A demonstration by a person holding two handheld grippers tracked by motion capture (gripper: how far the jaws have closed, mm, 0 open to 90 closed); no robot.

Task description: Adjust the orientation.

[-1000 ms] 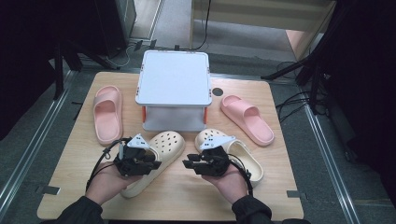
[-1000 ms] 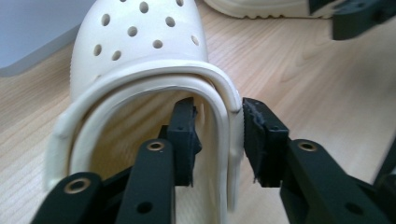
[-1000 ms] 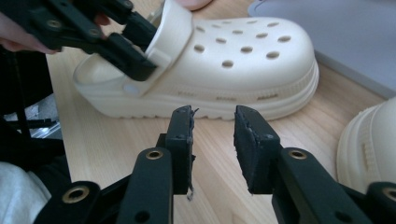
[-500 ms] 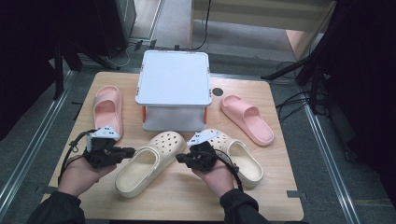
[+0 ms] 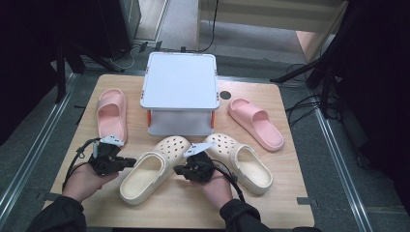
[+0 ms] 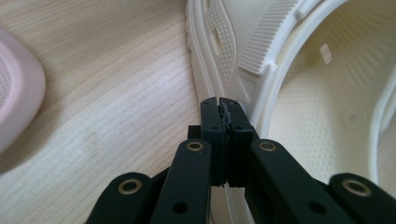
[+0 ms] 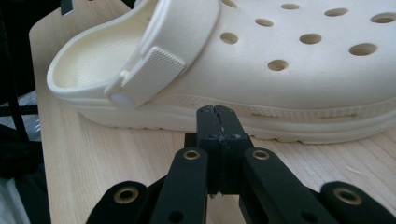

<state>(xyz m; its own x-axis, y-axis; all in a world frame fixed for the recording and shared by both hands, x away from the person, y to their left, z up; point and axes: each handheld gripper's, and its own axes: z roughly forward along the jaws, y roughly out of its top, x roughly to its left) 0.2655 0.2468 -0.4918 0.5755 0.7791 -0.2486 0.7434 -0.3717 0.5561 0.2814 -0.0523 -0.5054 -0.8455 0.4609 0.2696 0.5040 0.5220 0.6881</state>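
Observation:
Two cream clogs lie side by side at the front of the table. The left clog (image 5: 153, 169) points its toe at the white box, and the right clog (image 5: 240, 162) lies beside it. My left gripper (image 5: 131, 161) is shut and empty, its tips (image 6: 223, 105) right at the left clog's (image 6: 299, 93) rim by the strap. My right gripper (image 5: 178, 170) is also shut, and it points at the same clog's (image 7: 289, 60) sole from the other side, its tips (image 7: 217, 112) just short of it.
A white box (image 5: 180, 82) on orange legs stands mid-table behind the clogs. One pink slide (image 5: 112, 113) lies left of it, with its edge (image 6: 18, 107) close to my left gripper, and another pink slide (image 5: 256, 123) lies to the right. A small black disc (image 5: 225, 95) sits by the box.
My left gripper has drawn back to the left, off the left clog. My right gripper has shifted left from the right clog toward the left one.

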